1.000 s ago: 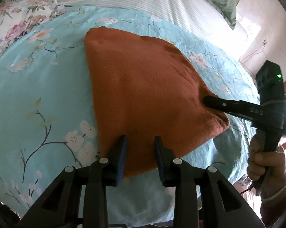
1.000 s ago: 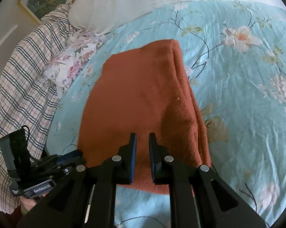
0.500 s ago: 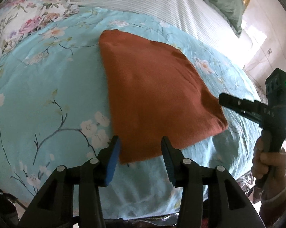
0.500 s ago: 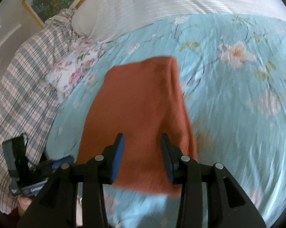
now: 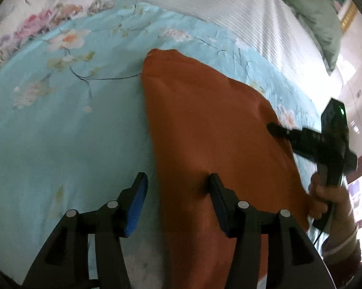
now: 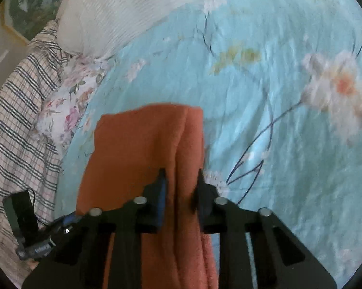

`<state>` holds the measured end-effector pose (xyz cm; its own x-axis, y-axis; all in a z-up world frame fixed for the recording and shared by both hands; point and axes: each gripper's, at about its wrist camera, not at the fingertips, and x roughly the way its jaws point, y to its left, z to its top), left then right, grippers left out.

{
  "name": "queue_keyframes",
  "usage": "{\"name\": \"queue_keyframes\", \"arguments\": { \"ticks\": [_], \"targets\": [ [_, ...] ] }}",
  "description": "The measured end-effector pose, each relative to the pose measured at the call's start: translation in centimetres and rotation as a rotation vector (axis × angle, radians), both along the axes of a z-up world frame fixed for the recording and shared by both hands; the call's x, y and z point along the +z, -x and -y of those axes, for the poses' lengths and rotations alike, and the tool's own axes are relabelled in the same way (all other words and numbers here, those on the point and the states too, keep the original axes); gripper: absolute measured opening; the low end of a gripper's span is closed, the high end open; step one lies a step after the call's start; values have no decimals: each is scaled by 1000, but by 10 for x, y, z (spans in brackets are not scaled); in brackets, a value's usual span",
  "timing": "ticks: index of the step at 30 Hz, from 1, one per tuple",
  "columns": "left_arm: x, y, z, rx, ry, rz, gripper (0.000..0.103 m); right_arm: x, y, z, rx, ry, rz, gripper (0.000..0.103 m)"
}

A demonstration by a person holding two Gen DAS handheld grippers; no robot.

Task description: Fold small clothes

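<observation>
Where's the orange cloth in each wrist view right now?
Left wrist: orange cloth fills centre to lower right; its left edge lies between the open left gripper fingers.
Right wrist: cloth lower centre, its right-hand fold pinched by the right gripper.
Shared landmark: blue floral bedspread.

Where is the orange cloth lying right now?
The orange cloth lies on the blue floral bedspread, centre-right in the left wrist view; the right gripper pinches its right folded edge.
</observation>
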<state>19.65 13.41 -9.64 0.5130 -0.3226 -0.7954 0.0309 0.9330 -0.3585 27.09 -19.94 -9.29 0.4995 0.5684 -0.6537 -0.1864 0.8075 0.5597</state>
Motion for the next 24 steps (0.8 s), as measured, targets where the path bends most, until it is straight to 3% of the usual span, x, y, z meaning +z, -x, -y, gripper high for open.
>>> {"name": "queue_keyframes", "arguments": {
  "ticks": [3,6,9,16,21,24],
  "targets": [
    [6,-7,3,9,-16,23,53,8,13,8,-36,-19,43,12],
    [3,-8,8,7,-41,33,54,-21,5,6,-49,32,-28,12],
    [-5,-12,9,20,-39,20,55,-32,3,10,-70,4,-37,17],
    [-8,-10,8,38,-48,19,59,-15,10,16,-79,58,-29,25],
    [2,9,8,40,-92,29,58,13,45,10,-61,71,24,26],
    [7,26,6,38,-103,33,57,25,72,1,-27,80,51,40]
  ]
}}
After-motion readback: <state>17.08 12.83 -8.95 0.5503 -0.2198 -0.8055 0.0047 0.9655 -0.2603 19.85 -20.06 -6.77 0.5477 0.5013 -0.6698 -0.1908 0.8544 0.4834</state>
